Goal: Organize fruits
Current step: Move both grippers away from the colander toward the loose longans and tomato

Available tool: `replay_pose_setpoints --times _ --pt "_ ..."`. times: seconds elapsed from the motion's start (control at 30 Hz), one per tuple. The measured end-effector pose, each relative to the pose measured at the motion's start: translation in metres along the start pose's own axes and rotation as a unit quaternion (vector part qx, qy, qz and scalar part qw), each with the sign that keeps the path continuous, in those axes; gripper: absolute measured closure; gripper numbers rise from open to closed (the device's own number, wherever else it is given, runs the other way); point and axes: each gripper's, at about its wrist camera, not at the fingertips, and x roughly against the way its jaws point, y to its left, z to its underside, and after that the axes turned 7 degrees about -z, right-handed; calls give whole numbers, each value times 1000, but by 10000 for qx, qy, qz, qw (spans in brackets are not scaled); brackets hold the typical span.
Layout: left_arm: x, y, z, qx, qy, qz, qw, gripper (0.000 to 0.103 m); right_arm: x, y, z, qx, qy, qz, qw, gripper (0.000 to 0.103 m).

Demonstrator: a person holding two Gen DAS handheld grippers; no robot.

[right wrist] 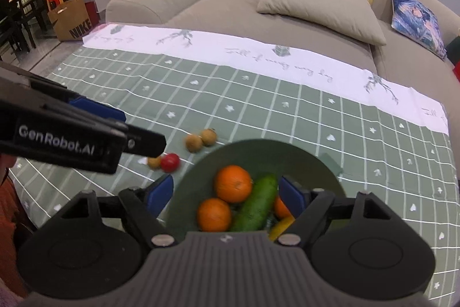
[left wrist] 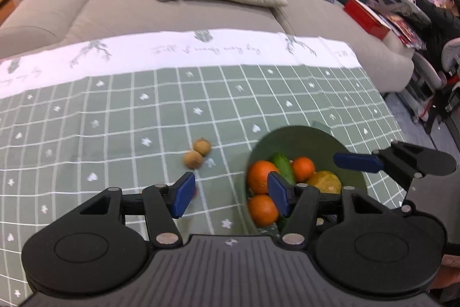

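Fruits left at centre frame: two brown ones [left wrist: 197, 154], probably light and brittle-shelled, so pinch one gently across its middle; both tongs, left [left wrist: 228, 194] and right [right wrist: 227, 193], gape wide, empty.

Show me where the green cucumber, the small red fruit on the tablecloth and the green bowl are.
Long green cucumber [right wrist: 254, 205]: right wrist view, middle of its body.
Small round red fruit [right wrist: 169, 162]: right wrist view, centre of its skin.
Round green bowl [right wrist: 258, 154]: right wrist view, bare inner wall at the far side.
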Motion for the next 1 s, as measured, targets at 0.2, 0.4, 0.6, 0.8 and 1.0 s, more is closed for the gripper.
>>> replay_pose_setpoints --times 0.2,0.4,0.6,0.8,1.0 --pt "8 26 9 -34 -131 -51 9999 35 -7 21 -7 94 -7 -293 9995 26" --pt "10 51 22 -47 -212 -58 9997 36 -18 39 -17 500 63 -432 9978 26" --pt "5 69 31 -102 -269 -3 9996 38 -35 52 -26 927 274 -486 9941 36" --pt "-8 82 39 -5 -158 101 9998 43 -54 54 -36 1219 498 -511 9900 48" --pt "-20 94 43 93 -141 154 9997 44 -72 54 -44 1593 731 -507 9832 52"
